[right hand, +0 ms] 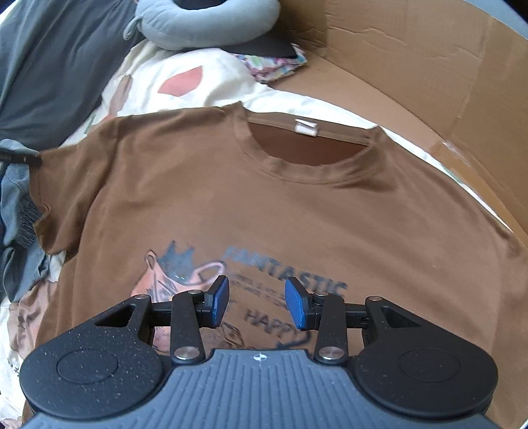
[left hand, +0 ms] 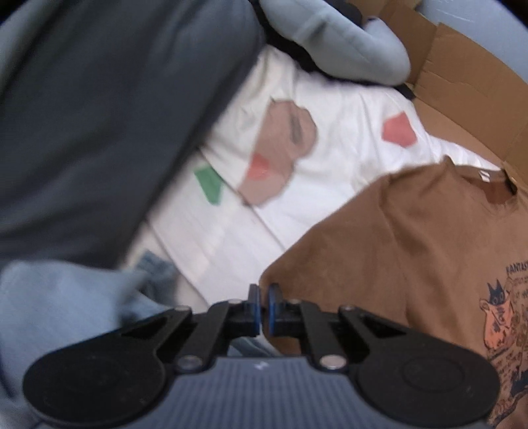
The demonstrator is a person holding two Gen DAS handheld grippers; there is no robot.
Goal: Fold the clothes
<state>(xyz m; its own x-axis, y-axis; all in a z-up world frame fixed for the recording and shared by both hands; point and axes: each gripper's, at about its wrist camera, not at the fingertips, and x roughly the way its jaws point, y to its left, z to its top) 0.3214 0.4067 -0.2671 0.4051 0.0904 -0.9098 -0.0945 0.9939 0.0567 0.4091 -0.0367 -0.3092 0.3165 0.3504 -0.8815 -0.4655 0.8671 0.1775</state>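
A brown T-shirt (right hand: 264, 204) with a cat print and the words "FANTASTIC" and "HAPPY" lies flat, front up, on a white patterned sheet (left hand: 346, 138). Its collar points away from me. My right gripper (right hand: 257, 297) hovers open over the print, with nothing between its blue pads. My left gripper (left hand: 263, 303) is shut at the corner of the shirt's left sleeve (left hand: 280, 280), and the brown cloth runs in between its pads. In the right wrist view a dark fingertip (right hand: 23, 157) pinches that same sleeve corner at the far left.
Cardboard box walls (right hand: 412, 66) rise behind and to the right of the shirt. A grey neck pillow (right hand: 204, 29) and a colourful cloth (right hand: 274, 66) lie beyond the collar. A dark grey garment (right hand: 49, 66) and bunched blue-grey clothes (right hand: 16, 211) lie to the left.
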